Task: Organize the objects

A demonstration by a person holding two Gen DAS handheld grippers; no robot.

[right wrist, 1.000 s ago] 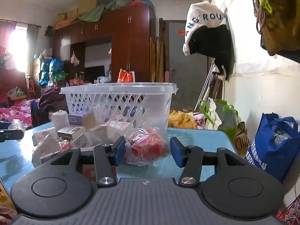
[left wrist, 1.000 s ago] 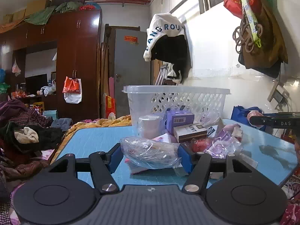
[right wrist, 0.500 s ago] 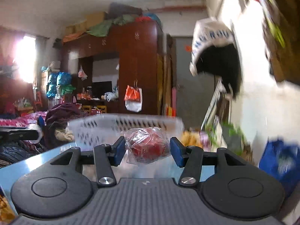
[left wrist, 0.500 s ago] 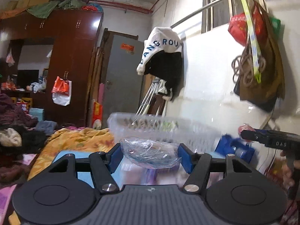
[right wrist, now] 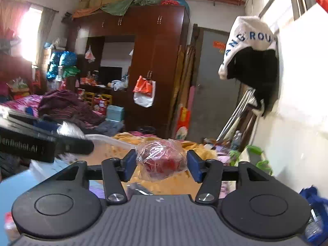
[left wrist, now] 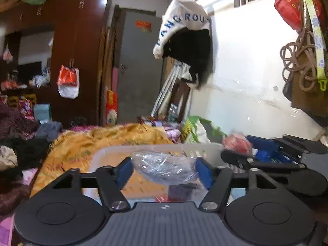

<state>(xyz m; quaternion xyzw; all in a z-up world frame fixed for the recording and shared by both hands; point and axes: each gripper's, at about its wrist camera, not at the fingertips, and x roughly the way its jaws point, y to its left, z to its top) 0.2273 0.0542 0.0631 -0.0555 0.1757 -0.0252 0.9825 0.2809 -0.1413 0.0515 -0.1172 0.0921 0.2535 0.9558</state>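
Both bags held over the basket

Our left gripper (left wrist: 164, 169) pinches a clear plastic bag (left wrist: 165, 167) and our right gripper (right wrist: 162, 163) pinches a red-filled bag (right wrist: 162, 161), both above the white basket (left wrist: 155, 148). We judge the slippery film could slide from the pads, or the close grippers could collide, dropping a bag outside the rim.

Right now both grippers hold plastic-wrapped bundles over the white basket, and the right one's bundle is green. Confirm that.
Not quite: the right gripper holds a red plastic-wrapped bundle, not a green one, as the right wrist view shows. The left gripper does hold a clear plastic-wrapped bundle over the white basket.
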